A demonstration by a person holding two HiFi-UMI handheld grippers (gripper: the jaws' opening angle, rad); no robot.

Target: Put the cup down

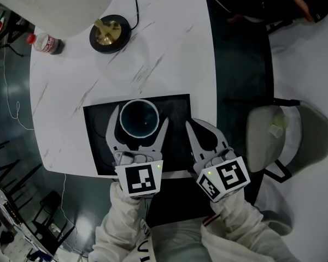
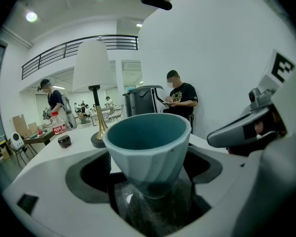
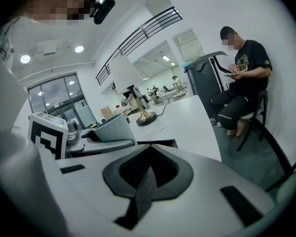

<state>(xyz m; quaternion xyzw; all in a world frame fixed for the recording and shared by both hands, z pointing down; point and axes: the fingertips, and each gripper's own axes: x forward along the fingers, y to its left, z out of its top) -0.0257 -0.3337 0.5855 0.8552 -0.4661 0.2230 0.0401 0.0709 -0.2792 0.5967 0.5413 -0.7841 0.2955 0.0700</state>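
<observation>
The mat (image 1: pixel 177 111) lies at the table's (image 1: pixel 169 48) near edge, with bare top beyond its far edge up to the lamp base (image 1: pixel 110 33). The cup (image 1: pixel 139 119) stands upright on the mat's left half, with free mat to its right. It is pale blue with a faceted wall that tapers to a narrow foot, darker teal inside. The left gripper (image 1: pixel 141 115) straddles it, jaws spread wide and pads clear of the wall. The right gripper (image 1: pixel 189 124), over the mat's right part, is closed and empty.
</observation>
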